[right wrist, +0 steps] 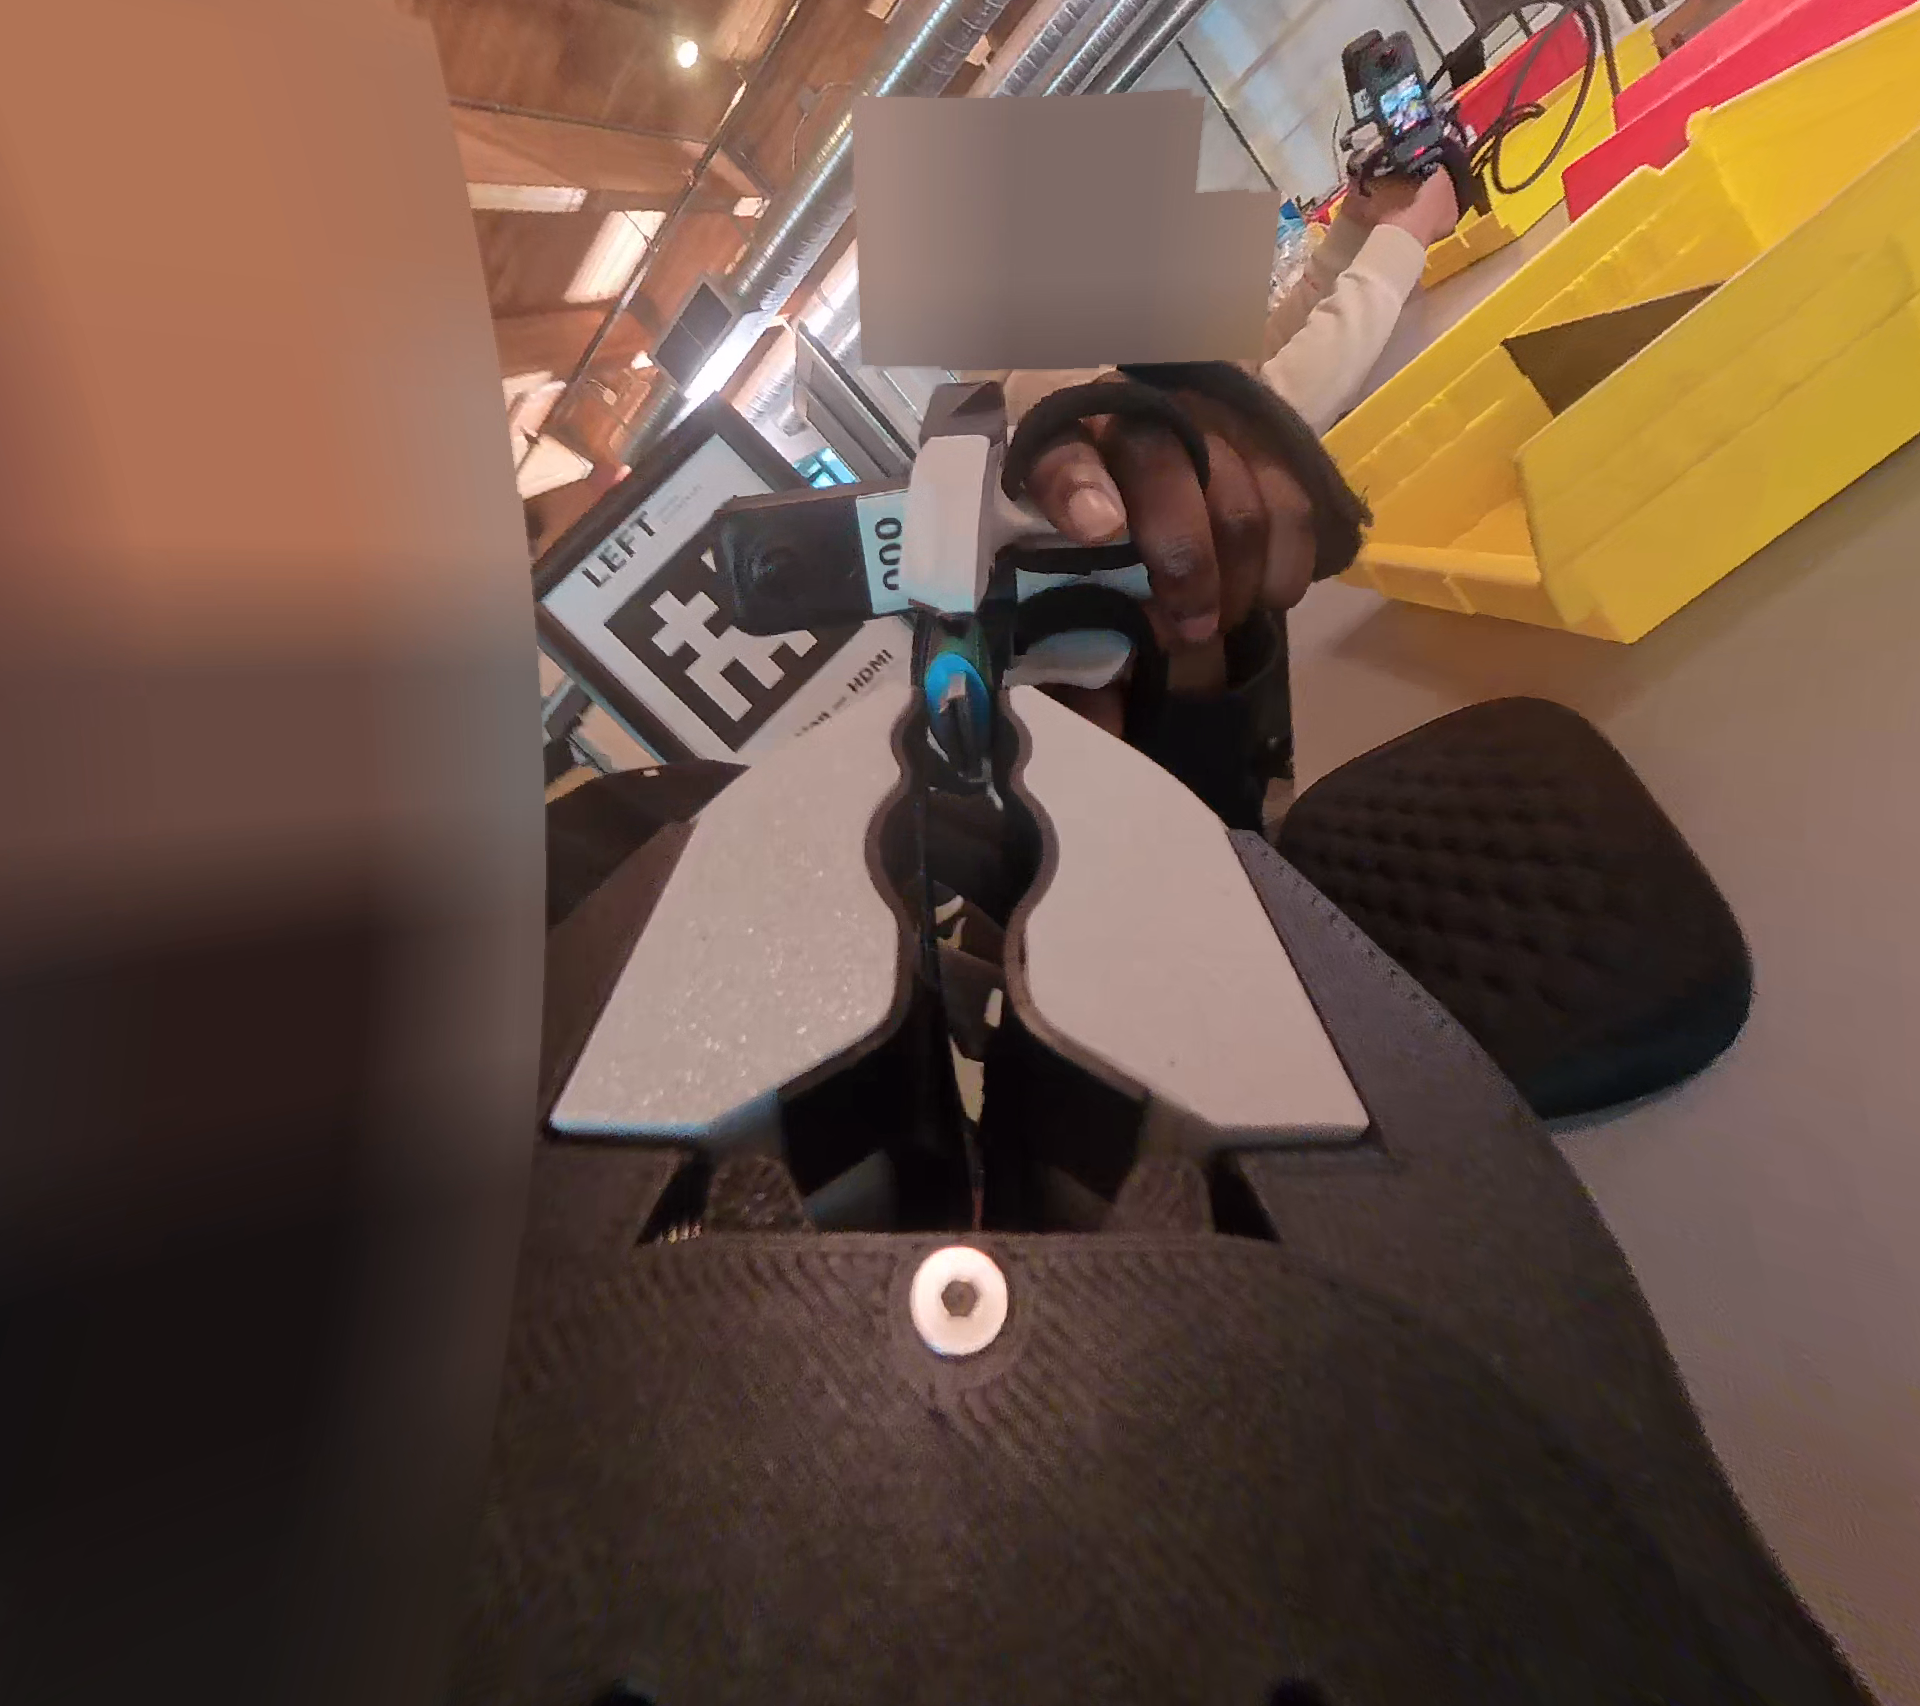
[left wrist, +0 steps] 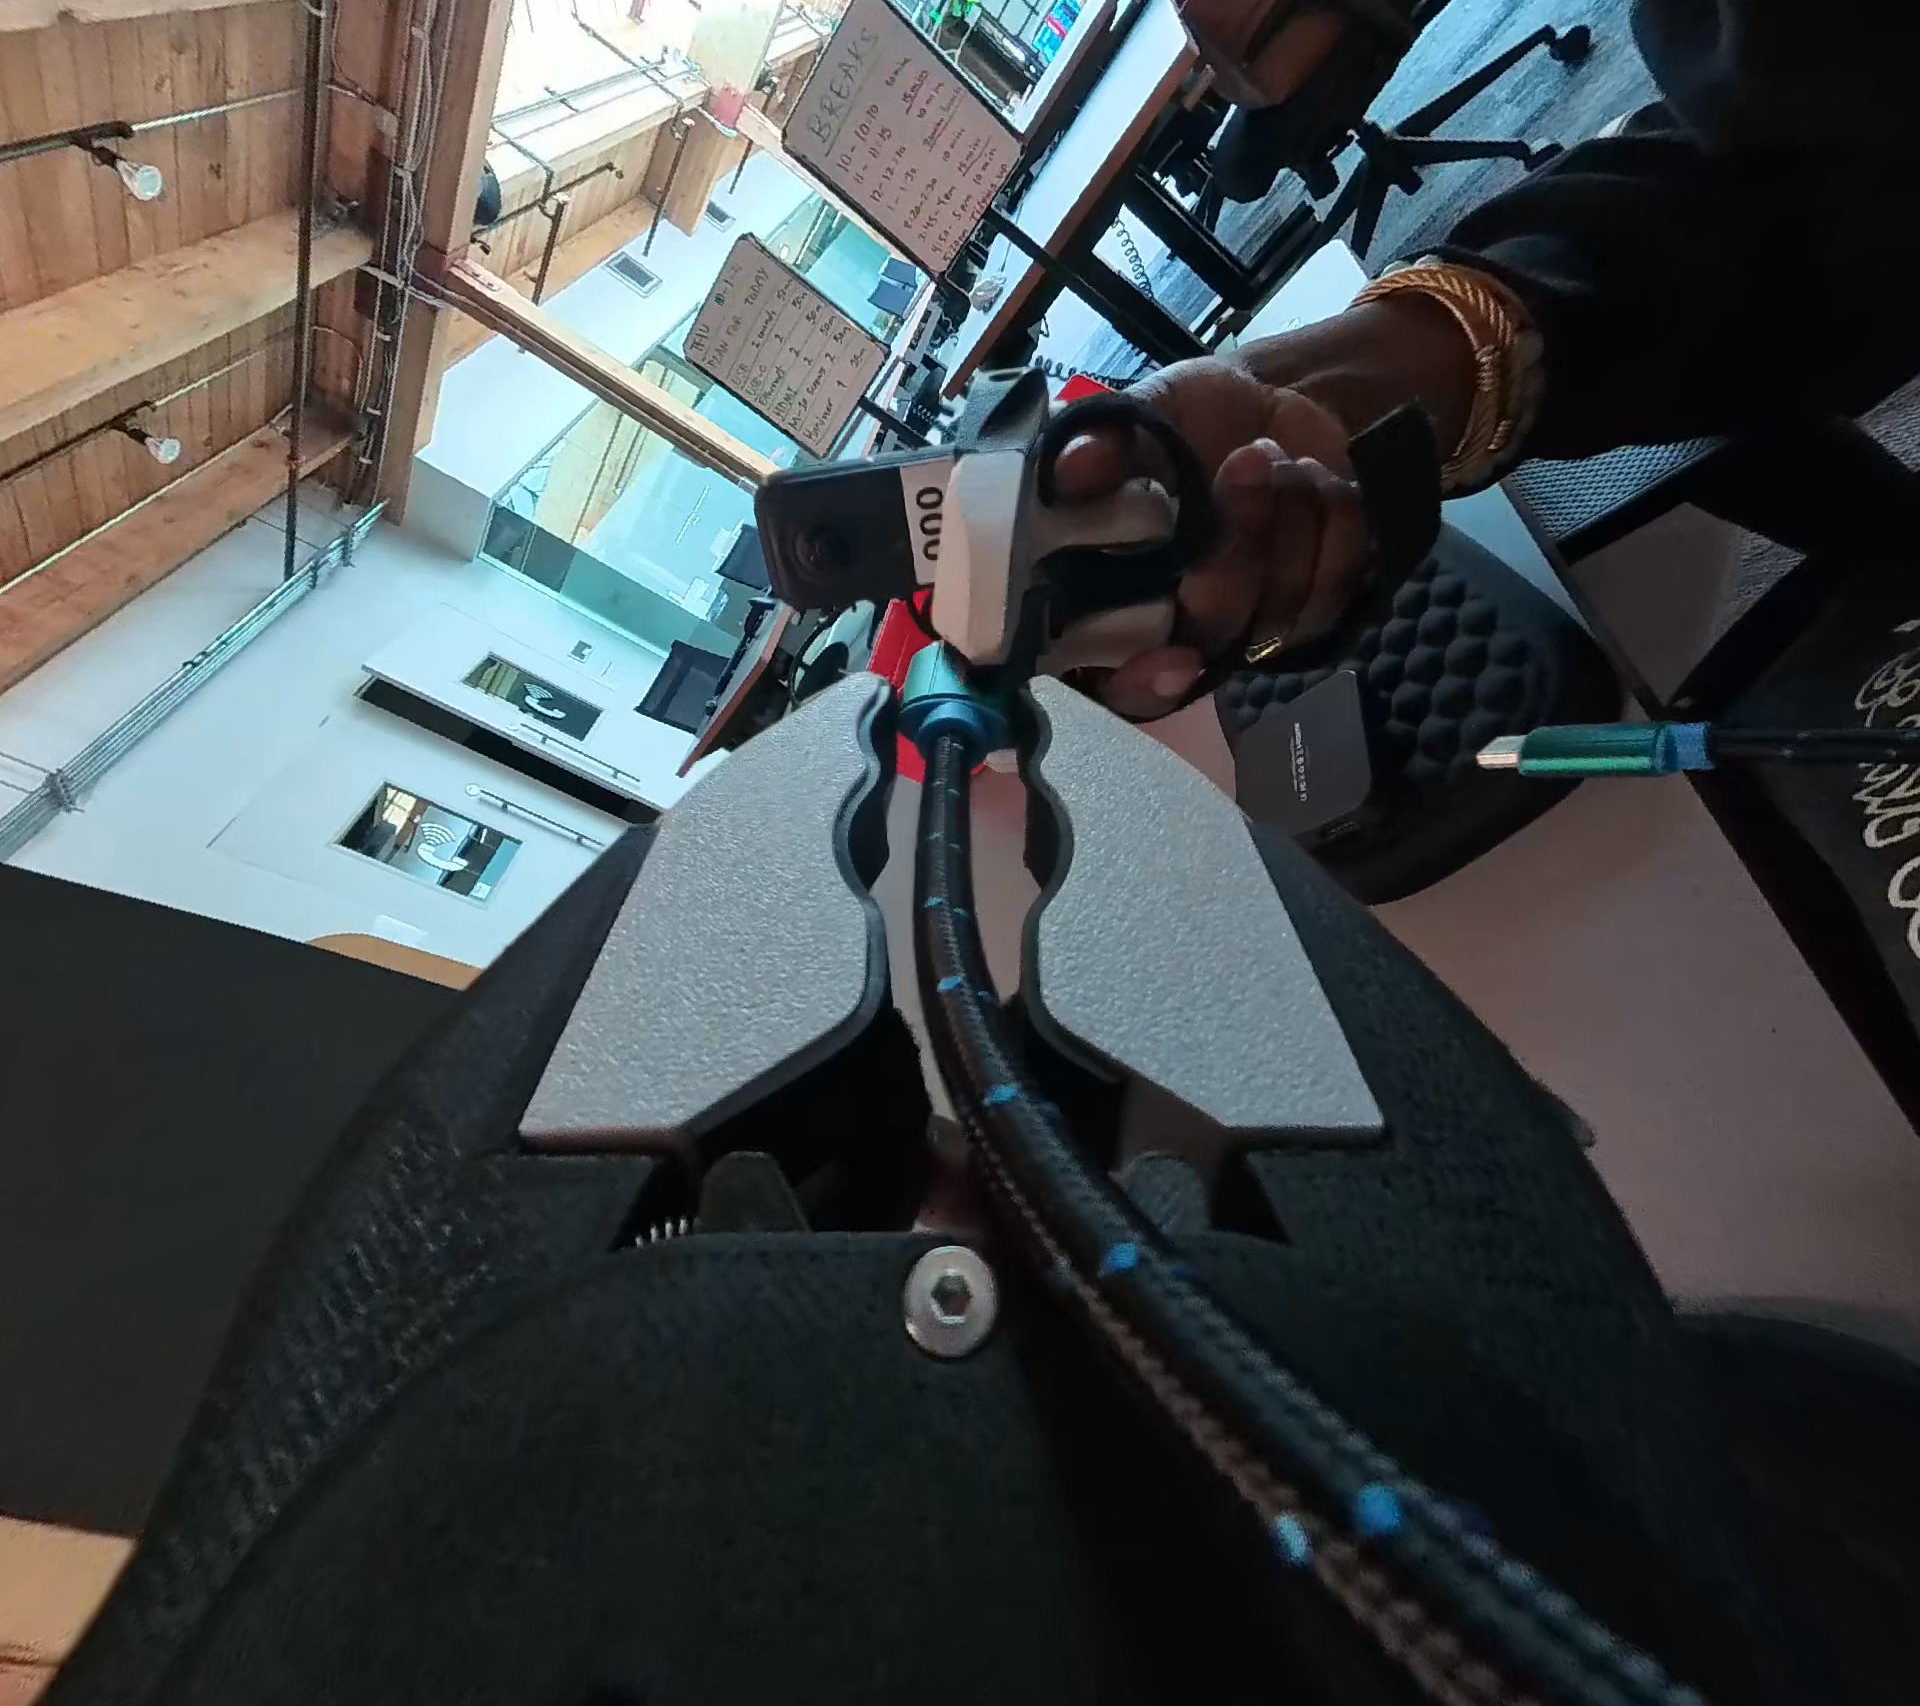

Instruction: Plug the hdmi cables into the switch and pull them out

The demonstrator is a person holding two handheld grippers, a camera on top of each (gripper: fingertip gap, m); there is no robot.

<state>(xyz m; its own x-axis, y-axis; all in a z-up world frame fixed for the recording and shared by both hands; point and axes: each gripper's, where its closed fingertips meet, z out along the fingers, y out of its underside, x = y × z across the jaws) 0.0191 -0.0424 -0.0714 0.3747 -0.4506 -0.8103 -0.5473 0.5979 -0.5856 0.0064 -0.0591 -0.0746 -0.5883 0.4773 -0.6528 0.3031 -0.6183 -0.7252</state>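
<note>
the left hand-held gripper (left wrist: pixel 951 752) is clamped on a braided cable (left wrist: pixel 966 1012) just behind its blue plug (left wrist: pixel 940 706). the right hand-held gripper (right wrist: pixel 961 721) pinches that plug's end. the cord looks light and floppy, so the rigid plug body seems the better hold. a second plug (left wrist: pixel 1590 750) hangs above the tabletop (left wrist: pixel 1662 1085).

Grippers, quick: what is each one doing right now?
Left gripper: closed on the braided cable below its blue plug.
Right gripper: closed on a thin black cable.

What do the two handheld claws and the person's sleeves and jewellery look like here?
Each claw has grey textured fingers with wavy inner edges on a black printed body with one hex screw. The hand wears a gold bracelet, a ring and a dark sleeve.
</note>
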